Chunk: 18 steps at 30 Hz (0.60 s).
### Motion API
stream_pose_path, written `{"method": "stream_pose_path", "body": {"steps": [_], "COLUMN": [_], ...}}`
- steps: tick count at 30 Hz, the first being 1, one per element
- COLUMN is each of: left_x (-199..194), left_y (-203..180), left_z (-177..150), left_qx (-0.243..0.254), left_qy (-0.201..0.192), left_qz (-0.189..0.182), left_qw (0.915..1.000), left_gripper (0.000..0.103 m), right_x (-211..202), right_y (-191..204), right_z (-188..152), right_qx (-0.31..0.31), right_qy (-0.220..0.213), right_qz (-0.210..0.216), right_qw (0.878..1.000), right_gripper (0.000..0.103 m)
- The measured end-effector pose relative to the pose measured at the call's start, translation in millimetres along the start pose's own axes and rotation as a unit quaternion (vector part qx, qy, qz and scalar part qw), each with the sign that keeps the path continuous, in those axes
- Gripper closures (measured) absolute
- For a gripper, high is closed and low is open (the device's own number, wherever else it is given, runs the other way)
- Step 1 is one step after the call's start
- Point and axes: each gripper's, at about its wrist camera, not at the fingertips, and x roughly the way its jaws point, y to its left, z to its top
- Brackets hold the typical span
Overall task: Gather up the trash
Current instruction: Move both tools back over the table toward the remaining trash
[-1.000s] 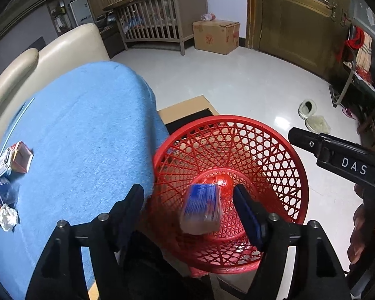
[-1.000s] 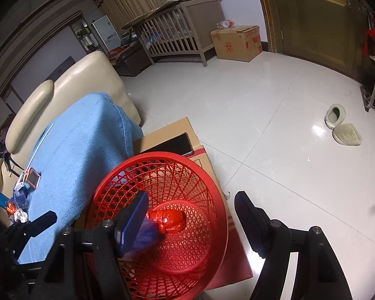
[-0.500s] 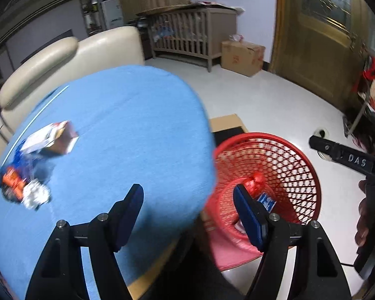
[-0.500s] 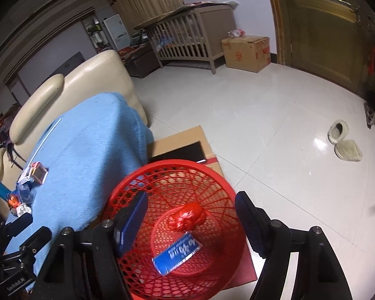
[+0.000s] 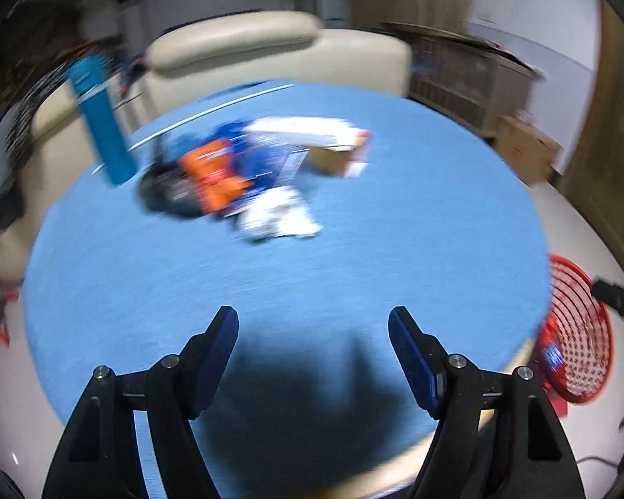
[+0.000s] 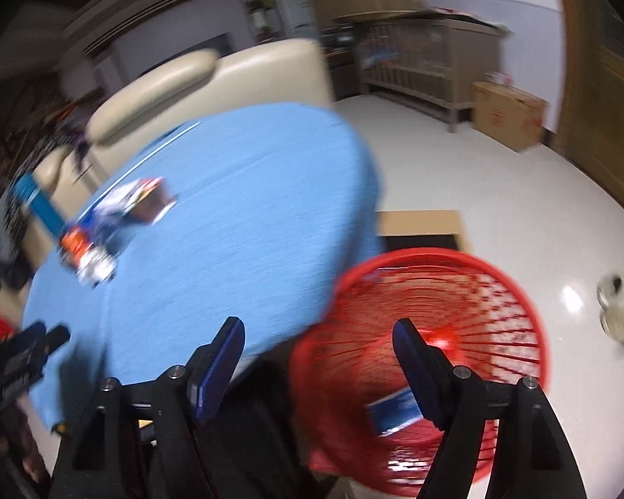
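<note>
My left gripper (image 5: 313,328) is open and empty above the near part of the blue-clothed table (image 5: 395,274). A blurred pile of trash lies ahead: an orange and blue wrapper (image 5: 218,174), crumpled white paper (image 5: 281,216), an opened white carton (image 5: 312,141) and an upright blue tube (image 5: 100,120). My right gripper (image 6: 318,339) is open and empty, over the gap between table (image 6: 237,224) and red mesh basket (image 6: 511,291). The basket holds a blue packet (image 6: 393,411) and red trash (image 6: 441,339). The pile shows far left in the right wrist view (image 6: 95,258).
A cream sofa (image 5: 270,50) stands behind the table. A flat cardboard sheet (image 6: 420,220) lies on the white floor behind the basket. A wooden crib (image 6: 428,54), a cardboard box (image 6: 507,114) and slippers (image 6: 613,303) are farther off.
The blue packet left my left gripper and landed in the basket. Both grippers have swung left from the basket toward the table, the left one farther, now facing the trash pile.
</note>
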Motion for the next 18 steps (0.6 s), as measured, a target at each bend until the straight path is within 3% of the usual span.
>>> {"method": "stream_pose_path", "body": {"steps": [8, 18], "left_x": [10.2, 18.0], "left_y": [67.8, 102.7], "left_z": [-14.6, -19.0], "left_qx": [-0.088, -0.120], "left_qy": [0.004, 0.009], "left_qz": [0.028, 0.036], "left_qw": [0.9957, 0.9920], "left_gripper": [0.028, 0.028], "right_x": [22.7, 64.3], "right_y": [93.7, 196.5], "right_z": [-7.4, 21.3], "right_qx": [-0.103, -0.164], "right_qy": [0.033, 0.058], "right_qz": [0.051, 0.111], "right_qw": [0.993, 0.979], "right_gripper": [0.026, 0.026]}}
